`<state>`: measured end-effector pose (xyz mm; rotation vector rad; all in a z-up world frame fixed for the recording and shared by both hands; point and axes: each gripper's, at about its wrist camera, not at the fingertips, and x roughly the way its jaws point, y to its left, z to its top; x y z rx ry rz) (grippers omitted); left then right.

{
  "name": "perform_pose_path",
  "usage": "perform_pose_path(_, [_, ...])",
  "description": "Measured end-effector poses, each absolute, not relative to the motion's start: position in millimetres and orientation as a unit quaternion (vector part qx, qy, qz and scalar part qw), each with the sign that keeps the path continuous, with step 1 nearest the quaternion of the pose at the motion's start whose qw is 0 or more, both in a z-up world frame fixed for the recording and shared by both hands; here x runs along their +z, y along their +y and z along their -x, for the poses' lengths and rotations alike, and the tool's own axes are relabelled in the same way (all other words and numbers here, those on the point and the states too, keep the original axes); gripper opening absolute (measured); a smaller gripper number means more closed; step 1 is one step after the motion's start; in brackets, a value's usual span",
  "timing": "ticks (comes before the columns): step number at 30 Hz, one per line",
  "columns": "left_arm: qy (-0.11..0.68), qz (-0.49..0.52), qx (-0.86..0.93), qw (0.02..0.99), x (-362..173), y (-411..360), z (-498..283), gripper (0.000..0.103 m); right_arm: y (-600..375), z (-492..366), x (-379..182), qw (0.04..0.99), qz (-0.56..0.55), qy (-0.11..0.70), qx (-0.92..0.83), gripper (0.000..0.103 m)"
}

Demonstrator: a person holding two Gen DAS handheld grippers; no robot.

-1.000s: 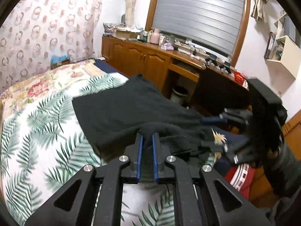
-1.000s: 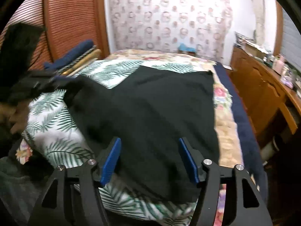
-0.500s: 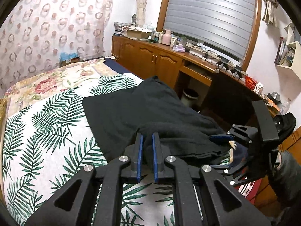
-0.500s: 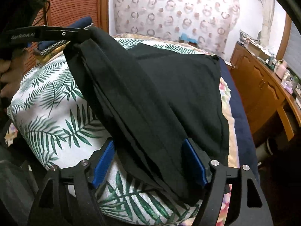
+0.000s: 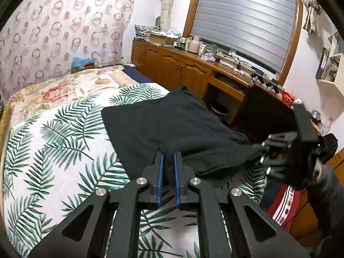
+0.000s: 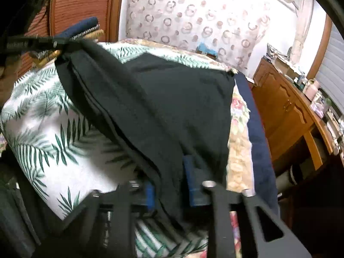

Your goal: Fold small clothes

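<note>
A black garment [image 5: 172, 126] lies spread on the palm-leaf bedspread [image 5: 53, 139]. My left gripper [image 5: 168, 159] is shut on its near hem, the cloth pinched between the blue pads. In the left wrist view my right gripper [image 5: 265, 148] sits at the right, with the hem drawn taut toward it. The right wrist view is blurred. There my right gripper [image 6: 169, 187] has its jaws closing, with a bunched fold of the black garment [image 6: 172, 107] squeezed between the blue pads. The left gripper [image 6: 64, 43] holds the far corner at upper left.
A wooden cabinet [image 5: 182, 71] with a cluttered top runs along the bed's right side, a bin [image 5: 219, 109] under its desk section. A red striped cloth [image 5: 281, 204] lies low at the right. Folded items [image 6: 83, 28] are stacked by the slatted door.
The right gripper's jaws went from wide apart around the garment's edge to nearly together on it. The hem between the two grippers has pulled taut. The left gripper stayed shut.
</note>
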<state>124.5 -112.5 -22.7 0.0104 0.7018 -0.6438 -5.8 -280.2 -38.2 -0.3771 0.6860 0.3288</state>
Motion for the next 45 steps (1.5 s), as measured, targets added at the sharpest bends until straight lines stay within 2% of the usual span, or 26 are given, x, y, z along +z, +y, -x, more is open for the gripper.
perform_pose_path(6, [0.318,-0.021,-0.287,0.903,-7.1,-105.5,-149.9,0.010,-265.3,-19.7,19.8,0.925,0.217,0.265,0.162,0.011])
perform_pose_path(11, [0.325,-0.026,-0.269,0.906,-8.0,-102.0,-181.8,0.010,-245.1,-60.0,39.3,0.929,0.224,0.244,0.166,0.011])
perform_pose_path(16, [0.340,-0.030,-0.255,0.905,-15.8,-103.6,-213.6,0.010,-233.3,-102.0,35.9,0.927,0.213,0.254,0.177,0.011])
perform_pose_path(26, [0.391,-0.030,-0.237,0.889,-49.6,-109.5,-269.5,0.011,-244.9,-178.9,15.4,0.908,0.175,0.323,0.199,0.011])
perform_pose_path(28, [0.391,-0.029,-0.229,0.891,-51.4,-107.5,-272.2,0.015,-246.3,-186.4,14.9,0.905,0.172,0.331,0.203,0.011])
perform_pose_path(30, [0.388,-0.029,-0.229,0.892,-50.2,-104.8,-272.5,0.031,-252.9,-190.1,19.7,0.904,0.163,0.336,0.209,0.011])
perform_pose_path(32, [0.385,-0.026,-0.235,0.892,-48.4,-102.2,-272.1,0.041,-252.8,-194.7,22.6,0.903,0.154,0.339,0.212,0.011])
perform_pose_path(37, [0.395,-0.033,-0.250,0.884,-50.4,-104.3,-274.7,0.046,-260.9,-207.4,32.1,0.908,0.130,0.337,0.214,0.019])
perform_pose_path(38, [0.397,-0.034,-0.254,0.881,-52.1,-105.3,-274.8,0.048,-261.3,-210.4,31.4,0.910,0.125,0.336,0.210,0.022])
perform_pose_path(41, [0.401,-0.033,-0.261,0.877,-57.6,-106.3,-275.6,0.067,-266.0,-221.7,34.1,0.915,0.101,0.338,0.197,0.032])
perform_pose_path(42, [0.404,-0.030,-0.263,0.876,-59.7,-106.4,-276.2,0.070,-266.7,-225.4,34.6,0.916,0.096,0.339,0.192,0.040])
perform_pose_path(45, [0.403,-0.029,-0.258,0.878,-60.7,-106.5,-275.7,0.071,-267.4,-235.4,39.1,0.921,0.094,0.339,0.165,0.053])
